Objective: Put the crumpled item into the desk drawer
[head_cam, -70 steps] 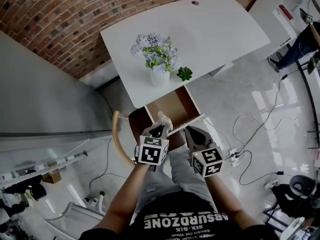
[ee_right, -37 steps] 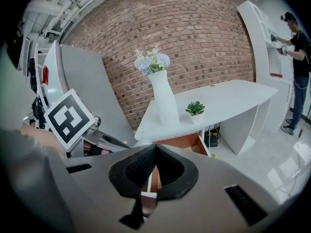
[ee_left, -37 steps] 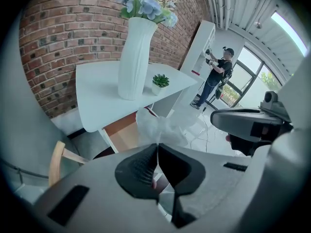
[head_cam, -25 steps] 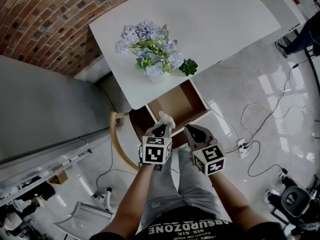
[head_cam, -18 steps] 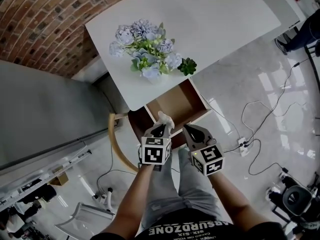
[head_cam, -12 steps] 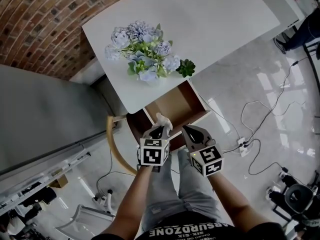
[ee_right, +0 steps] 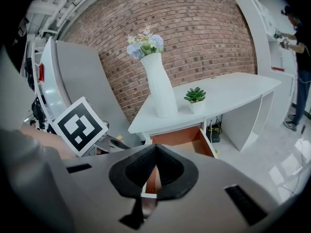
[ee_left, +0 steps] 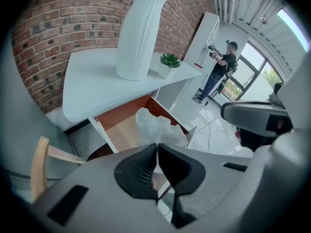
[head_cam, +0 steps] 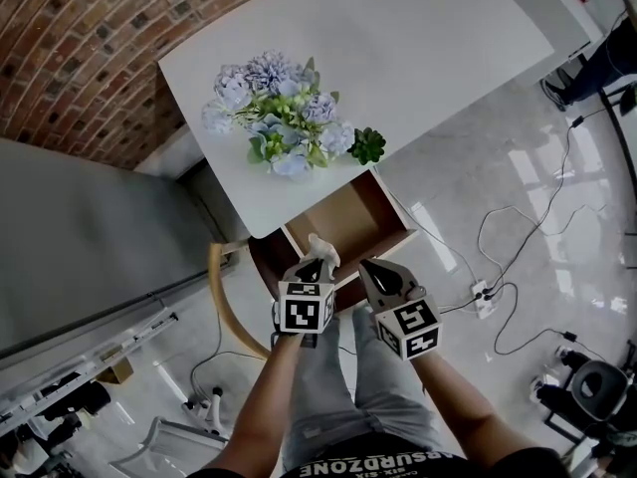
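White crumpled wad [ee_left: 158,127] looks light and soft; our left hand-held gripper [head_cam: 311,265] pinches its near edge by the open wooden drawer [head_cam: 343,217], while our right hand-held gripper [head_cam: 383,279] is closed and empty.

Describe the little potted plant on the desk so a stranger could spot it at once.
Find the white curved desk against the brick wall. Near its front edge, above the open wooden drawer, stands a tall white ribbed vase of pale blue flowers, and the small potted plant sits beside it. It is the low one: spiky green leaves in a small white pot, no blossoms.
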`<state>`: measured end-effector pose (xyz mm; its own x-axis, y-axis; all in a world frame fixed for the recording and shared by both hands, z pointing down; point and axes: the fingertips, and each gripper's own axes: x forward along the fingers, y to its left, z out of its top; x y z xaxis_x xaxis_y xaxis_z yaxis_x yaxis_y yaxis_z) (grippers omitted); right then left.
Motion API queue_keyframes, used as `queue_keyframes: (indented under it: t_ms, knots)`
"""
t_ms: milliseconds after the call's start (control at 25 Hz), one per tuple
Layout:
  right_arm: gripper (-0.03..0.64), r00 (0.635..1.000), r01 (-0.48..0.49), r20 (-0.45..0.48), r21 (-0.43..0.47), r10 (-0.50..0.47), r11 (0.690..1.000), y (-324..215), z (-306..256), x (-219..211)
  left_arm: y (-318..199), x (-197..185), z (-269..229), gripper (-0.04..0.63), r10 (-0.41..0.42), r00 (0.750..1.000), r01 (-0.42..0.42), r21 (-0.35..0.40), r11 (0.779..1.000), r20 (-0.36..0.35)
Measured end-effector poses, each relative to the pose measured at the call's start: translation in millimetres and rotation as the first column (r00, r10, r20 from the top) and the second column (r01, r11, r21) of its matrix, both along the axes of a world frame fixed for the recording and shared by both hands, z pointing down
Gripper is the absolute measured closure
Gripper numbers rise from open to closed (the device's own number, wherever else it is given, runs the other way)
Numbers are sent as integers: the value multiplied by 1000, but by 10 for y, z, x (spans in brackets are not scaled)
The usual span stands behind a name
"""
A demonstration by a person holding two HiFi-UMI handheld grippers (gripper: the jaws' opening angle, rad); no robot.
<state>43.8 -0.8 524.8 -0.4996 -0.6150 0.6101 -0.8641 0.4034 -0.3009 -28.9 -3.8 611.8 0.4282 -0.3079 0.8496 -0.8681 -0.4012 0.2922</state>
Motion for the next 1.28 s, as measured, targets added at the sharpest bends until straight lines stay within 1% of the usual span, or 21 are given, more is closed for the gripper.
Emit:
queue_keyframes:
  t_ms: [320,600,800,1280]
  knots:
    - [618,1000,0,2,1,0,1000,24,15,17,-17,-8,95,581,-8,1000,8,-22,1000,8]
    - [618,1000,-1,2,0,1,1000,51,54,37,-3,12,197,581,-40,999,39,-43,998,-14]
    - [618,1000,-3,6,4,3,1000,74,73,34,5,25,251,581,-47,999,46,-42,998,-21]
    - [618,1000,18,16,-6,-18,1000,90,181,-20,40,-2,469,581,-65,998,65,-60,996,-10]
